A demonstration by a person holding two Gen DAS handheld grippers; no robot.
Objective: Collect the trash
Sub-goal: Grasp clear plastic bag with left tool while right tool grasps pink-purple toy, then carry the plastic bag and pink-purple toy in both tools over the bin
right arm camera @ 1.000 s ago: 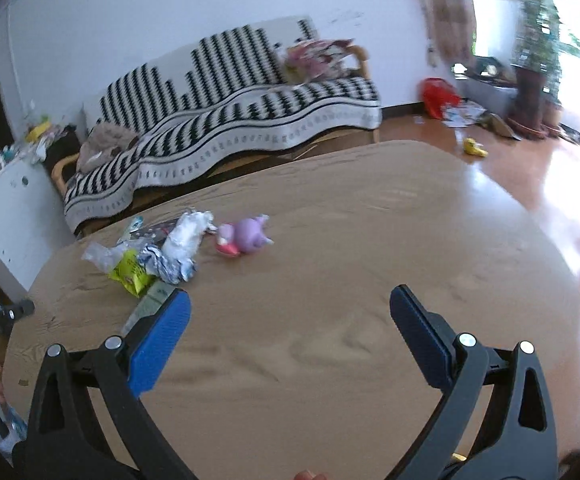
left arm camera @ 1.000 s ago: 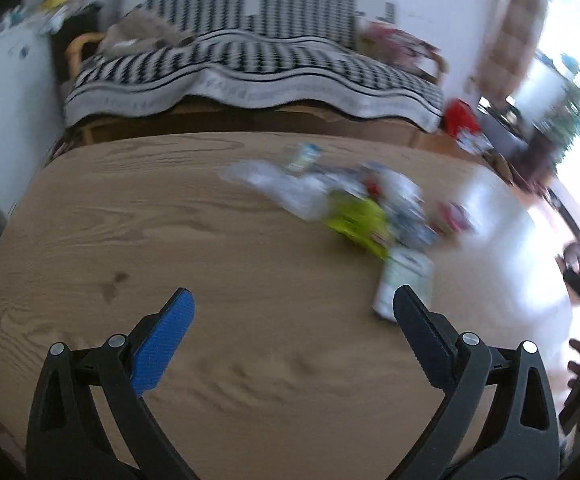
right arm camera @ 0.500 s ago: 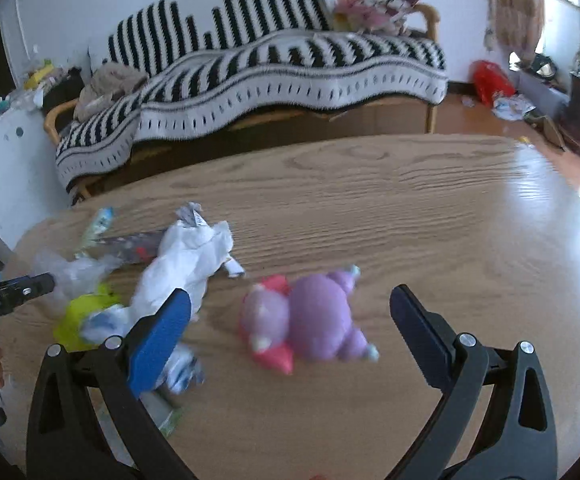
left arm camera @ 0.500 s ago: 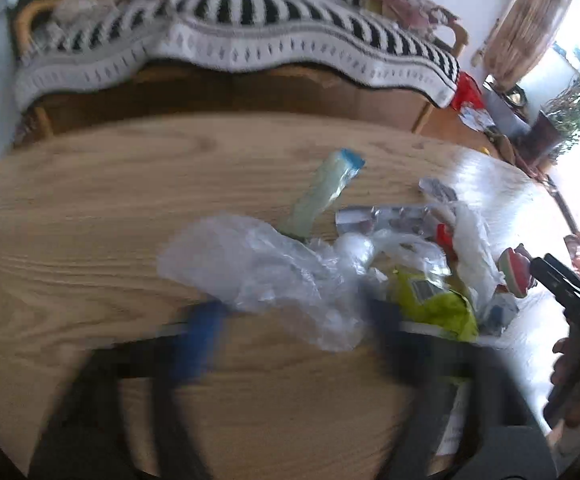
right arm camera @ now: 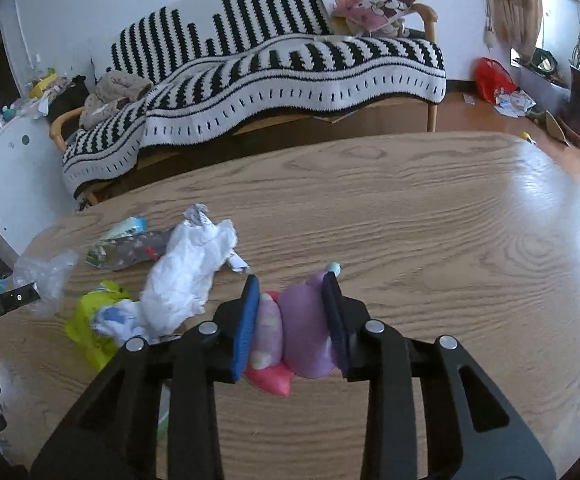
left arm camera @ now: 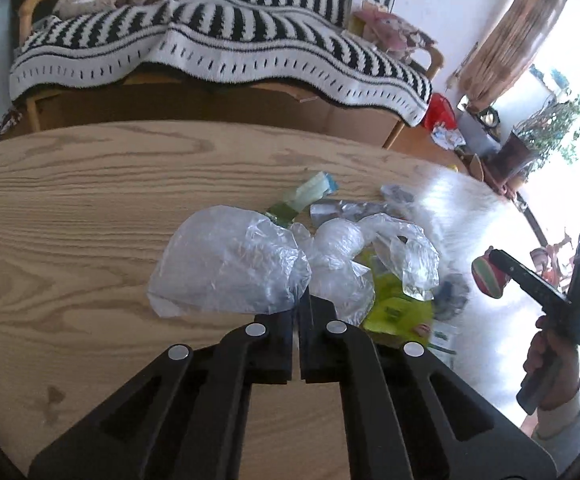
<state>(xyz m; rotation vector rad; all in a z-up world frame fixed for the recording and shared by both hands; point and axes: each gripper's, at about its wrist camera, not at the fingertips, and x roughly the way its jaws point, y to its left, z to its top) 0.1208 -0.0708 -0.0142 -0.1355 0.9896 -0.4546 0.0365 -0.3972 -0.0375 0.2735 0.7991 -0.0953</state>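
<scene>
Two grippers closed: left gripper [left arm camera: 299,312] pinching crumpled clear plastic bag [left arm camera: 230,266], right gripper [right arm camera: 290,312] clamping soft purple-and-pink toy [right arm camera: 290,330] mid-table [right arm camera: 430,240]

Left gripper [left arm camera: 297,308]: jaws closed together, pinching clear crumpled plastic bag [left arm camera: 230,268]. Right gripper [right arm camera: 292,316]: jaws just closing, pads pressing purple-and-pink soft toy [right arm camera: 290,328].

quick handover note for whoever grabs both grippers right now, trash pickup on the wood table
Left gripper: shut on the clear plastic bag.
Right gripper: jaws just closed on the purple and pink soft toy.
On the table: white crumpled paper, yellow-green wrapper, foil wrapper.
Done: two grabs only.
Left: lift both items away, then collect the remaining pile.
</scene>
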